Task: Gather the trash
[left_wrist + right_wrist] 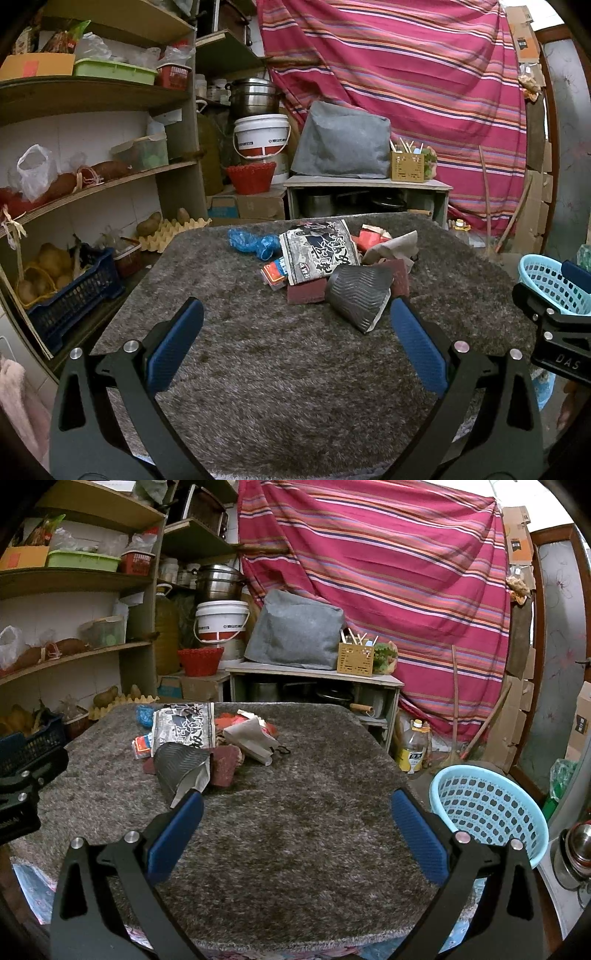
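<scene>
Both tools are up over the shaggy grey tabletop, and neither has anything in it: the left tool has its blue pads spread wide over bare pile, and the right tool is spread just as wide. The trash sits in one heap toward the far middle of the tabletop. On top lies a black-and-white printed snack wrapper, with a crumpled blue plastic glove just to its left and a small red-and-blue packet tucked at its lower left corner. In front of the wrapper a dark ribbed paper cup lies on its side, flattened, resting against a maroon scouring pad; from the right wrist view that cup sits just beyond the right tool's left pad. Behind them is a grey folded paper piece over some red packaging. Off the right edge of the tabletop stands a light blue perforated basket, seen close beside the right tool's right finger, and it looks empty from here. The left wrist view catches the same basket behind the right tool's black body.
</scene>
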